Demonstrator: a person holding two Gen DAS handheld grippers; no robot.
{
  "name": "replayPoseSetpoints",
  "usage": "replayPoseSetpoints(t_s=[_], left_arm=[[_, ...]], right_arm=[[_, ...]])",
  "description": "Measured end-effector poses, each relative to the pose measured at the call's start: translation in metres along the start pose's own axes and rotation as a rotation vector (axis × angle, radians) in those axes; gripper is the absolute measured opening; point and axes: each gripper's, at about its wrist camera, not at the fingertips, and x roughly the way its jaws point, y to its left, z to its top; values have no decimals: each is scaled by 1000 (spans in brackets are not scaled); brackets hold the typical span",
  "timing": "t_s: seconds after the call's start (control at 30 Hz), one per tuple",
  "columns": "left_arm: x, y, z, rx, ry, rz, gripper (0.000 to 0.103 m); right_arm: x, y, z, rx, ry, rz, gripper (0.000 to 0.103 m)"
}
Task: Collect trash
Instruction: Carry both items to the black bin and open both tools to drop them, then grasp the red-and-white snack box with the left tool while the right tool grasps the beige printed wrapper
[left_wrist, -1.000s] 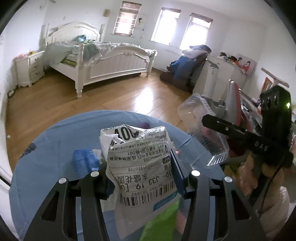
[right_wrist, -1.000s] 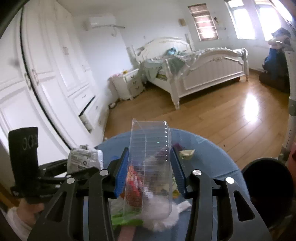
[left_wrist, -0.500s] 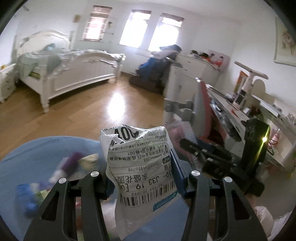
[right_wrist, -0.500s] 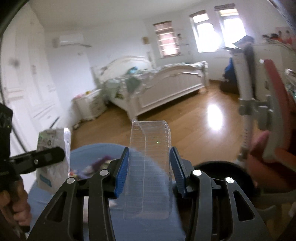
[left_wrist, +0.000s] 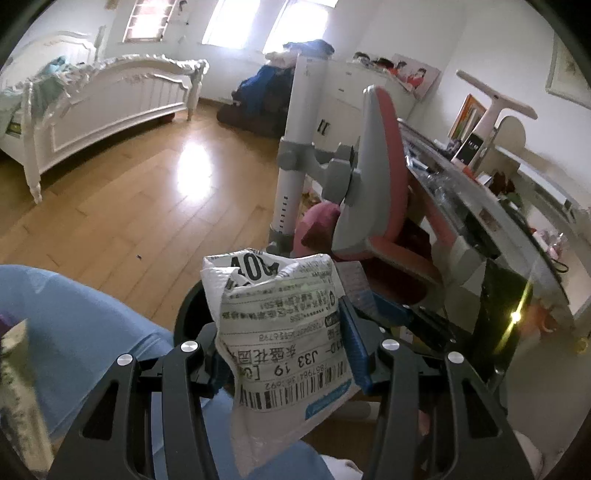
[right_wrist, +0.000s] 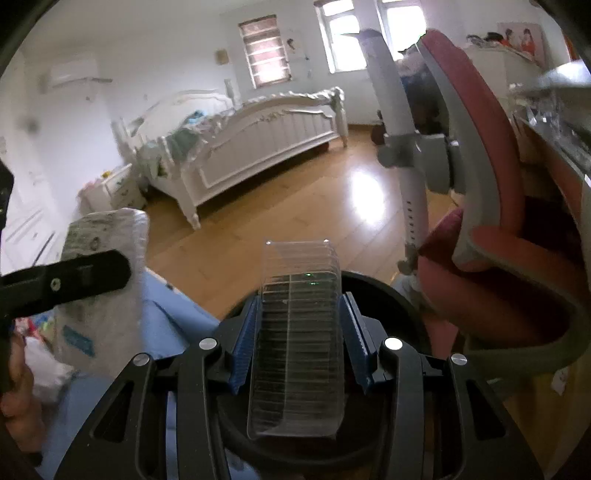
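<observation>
Trash clamped in both grippers above black bin
Left gripper pinches white mailer bag; right gripper squeezes clear plastic container.

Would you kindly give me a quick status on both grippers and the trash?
Left gripper shut on white mailer bag. Right gripper shut on clear plastic container, over black bin. Pink chair close beside bin; nothing blocking.
</observation>
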Motion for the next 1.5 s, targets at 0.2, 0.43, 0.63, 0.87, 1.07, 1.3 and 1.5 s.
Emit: replayPoseSetpoints(t_s=[0.2,0.43,0.63,0.87,1.07,1.3,1.5], left_arm=[[25,2,2,-8,46,6,47],[39,0,2,-14,87,14,41],[14,-4,-2,-25,55,72,70],[-58,-12,-19,-17,-67,166,88],[-151,24,-48,-87,-211,319,89],[-194,88,-83,-177,-216,523,98],[-172,131,-78,-202,-168,531,98]], right_arm=[[22,-14,-3,28,26,11,45],[42,-27,-6,63,80,38,47],[36,-24,-12,95,81,44,80],[16,12,-16,57,81,104,80],[-3,70,-13,-11,84,215,80],[-12,150,-6,-93,127,351,80],[-5,211,-2,-123,207,452,76]])
